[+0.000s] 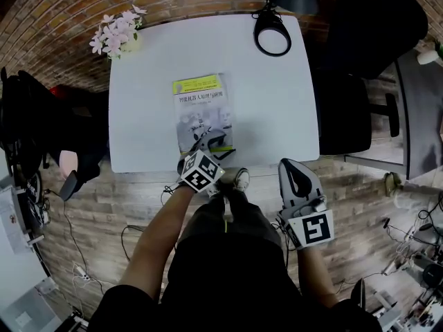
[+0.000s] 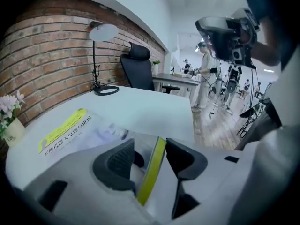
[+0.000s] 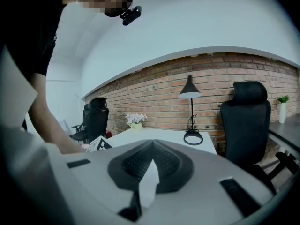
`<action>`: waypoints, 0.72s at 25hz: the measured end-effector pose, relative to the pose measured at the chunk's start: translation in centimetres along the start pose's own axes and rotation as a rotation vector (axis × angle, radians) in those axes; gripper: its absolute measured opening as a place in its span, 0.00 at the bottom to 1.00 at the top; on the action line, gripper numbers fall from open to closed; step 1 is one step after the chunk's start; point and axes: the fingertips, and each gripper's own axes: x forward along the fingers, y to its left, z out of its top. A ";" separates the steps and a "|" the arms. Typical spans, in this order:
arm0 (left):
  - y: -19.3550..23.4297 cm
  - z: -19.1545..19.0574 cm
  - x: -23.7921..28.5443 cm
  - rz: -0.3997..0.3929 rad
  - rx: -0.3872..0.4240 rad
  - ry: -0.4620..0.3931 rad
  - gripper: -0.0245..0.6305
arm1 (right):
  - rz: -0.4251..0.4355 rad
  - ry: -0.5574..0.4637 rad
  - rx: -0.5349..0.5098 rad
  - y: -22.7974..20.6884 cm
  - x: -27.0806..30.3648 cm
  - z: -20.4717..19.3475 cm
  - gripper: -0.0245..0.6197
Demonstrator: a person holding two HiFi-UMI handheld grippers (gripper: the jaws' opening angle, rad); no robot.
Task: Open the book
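Note:
A closed book [image 1: 201,109] with a yellow band along its far end lies on the white table [image 1: 270,102], near the front edge. My left gripper [image 1: 213,144] reaches over the book's near end. In the left gripper view a yellow-green edge of the book [image 2: 153,168] stands between the jaws of this gripper [image 2: 150,161]. The edge leans on the right pad [image 2: 180,156], with a gap at the left pad [image 2: 119,161]. My right gripper [image 1: 296,175] hangs off the table's front edge, shut and empty [image 3: 151,161].
A black desk lamp [image 1: 273,33] stands at the table's far right and a pot of pink flowers [image 1: 116,33] at its far left. A black office chair [image 1: 360,68] is to the right of the table. A brick wall runs behind it.

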 end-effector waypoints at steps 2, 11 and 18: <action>-0.4 0.5 -0.7 -0.023 -0.018 -0.040 0.31 | 0.004 0.006 -0.001 0.2 0.0 -0.1 0.06; 1.9 4.6 -6.4 0.151 -0.081 -0.231 0.13 | 0.046 -0.003 -0.022 1.6 1.4 0.7 0.06; 7.2 4.7 -15.4 0.374 -0.398 -0.509 0.11 | 0.095 -0.015 -0.052 3.2 3.2 1.8 0.06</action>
